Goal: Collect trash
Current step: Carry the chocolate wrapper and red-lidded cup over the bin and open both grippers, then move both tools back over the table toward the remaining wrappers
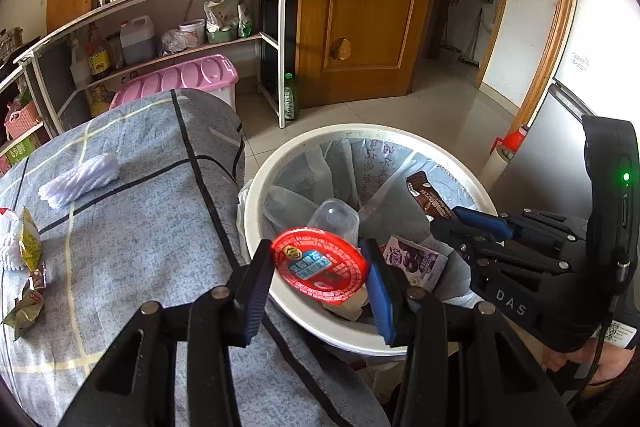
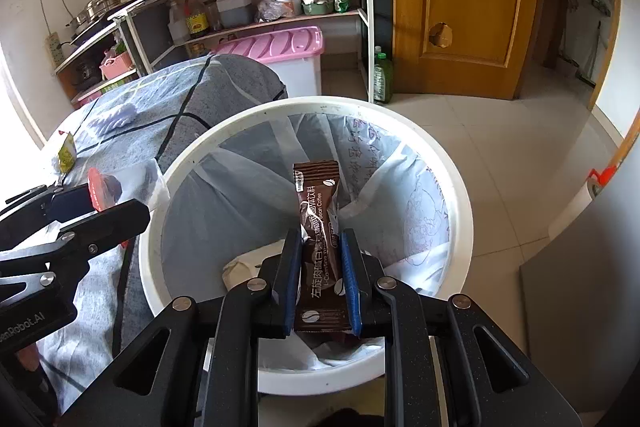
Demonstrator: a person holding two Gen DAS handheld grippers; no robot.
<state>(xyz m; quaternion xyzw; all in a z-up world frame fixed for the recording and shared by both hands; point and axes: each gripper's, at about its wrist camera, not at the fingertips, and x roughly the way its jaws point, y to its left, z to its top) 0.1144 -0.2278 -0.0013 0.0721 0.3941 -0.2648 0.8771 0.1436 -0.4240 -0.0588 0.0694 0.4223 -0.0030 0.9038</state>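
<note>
A white round trash bin (image 1: 256, 219) with a plastic liner stands beside the cloth-covered table; it also shows in the right wrist view (image 2: 460, 195). My left gripper (image 1: 320, 267) is shut on a red-lidded cup (image 1: 320, 263) and holds it over the bin's near rim. My right gripper (image 2: 320, 263) is shut on a brown coffee sachet (image 2: 320, 227) above the bin's opening; the sachet also shows in the left wrist view (image 1: 428, 195). Inside the bin lie a clear plastic cup (image 1: 336, 219) and a purple carton (image 1: 416, 261).
On the blue-grey tablecloth (image 1: 140, 227) lie a white foam net (image 1: 80, 179) and yellow-green wrappers (image 1: 28, 243) at the left edge. A shelf (image 1: 180, 39) with bottles, a pink storage box (image 1: 180, 79) and a wooden door (image 1: 360, 7) stand behind.
</note>
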